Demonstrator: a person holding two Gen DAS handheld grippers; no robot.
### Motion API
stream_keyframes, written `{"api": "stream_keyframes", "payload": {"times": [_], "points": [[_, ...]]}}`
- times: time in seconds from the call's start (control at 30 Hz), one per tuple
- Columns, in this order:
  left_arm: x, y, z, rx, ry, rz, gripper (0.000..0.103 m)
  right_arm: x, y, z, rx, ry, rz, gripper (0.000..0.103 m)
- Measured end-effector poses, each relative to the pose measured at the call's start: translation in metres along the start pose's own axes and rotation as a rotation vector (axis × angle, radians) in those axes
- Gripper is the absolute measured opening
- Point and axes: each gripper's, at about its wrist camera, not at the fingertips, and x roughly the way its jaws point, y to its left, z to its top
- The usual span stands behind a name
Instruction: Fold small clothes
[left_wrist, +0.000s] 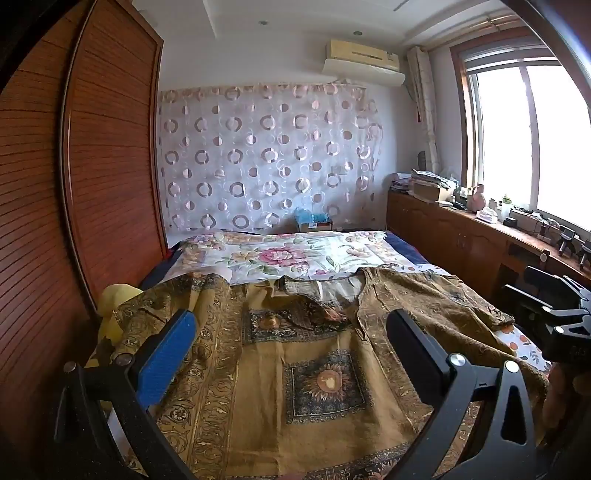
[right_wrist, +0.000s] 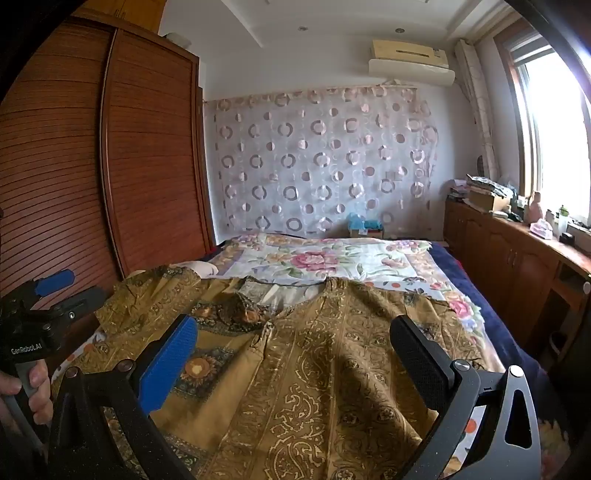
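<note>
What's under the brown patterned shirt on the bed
The brown patterned shirt lies spread on a floral bedsheet, which shows beyond its collar and beside its right sleeve. A yellow cloth peeks out at its left. Anything directly beneath is covered.

Both my wrist cameras sit low and close over the shirt (left_wrist: 314, 369) at the bed's foot, facing the curtained wall (right_wrist: 321, 166); my left view sits further left, and both share the bed (left_wrist: 295, 254).

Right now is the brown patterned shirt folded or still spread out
Spread out, not folded. The brown patterned shirt lies open across the bed, both sleeves out to the sides, neckline showing. Both grippers' fingers are open above it.
</note>
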Motion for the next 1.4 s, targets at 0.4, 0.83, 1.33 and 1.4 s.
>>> {"api": "stream_keyframes", "payload": {"times": [0.4,0.83,1.33,1.4], "points": [[0.0001,0.0001,0.0001,-0.001,0.004,0.001,0.103,0.0037,-0.0008,-0.0008,0.001,0.001,0.002,0.103],[-0.0002,0.0001,0.0001,0.001,0.002,0.001,0.103,0.0042,0.0007,-0.0015,0.001,-0.002,0.001,0.103],[0.0002,-0.0005,-0.0006,-0.001,0.008,0.003,0.103,0.0052,0.0012,-0.0025,0.003,0.004,0.002,0.103],[0.0002,-0.0005,-0.0006,-0.002,0.008,0.002,0.103,0.0049,0.0012,-0.0026,0.004,0.003,0.002,0.103]]}}
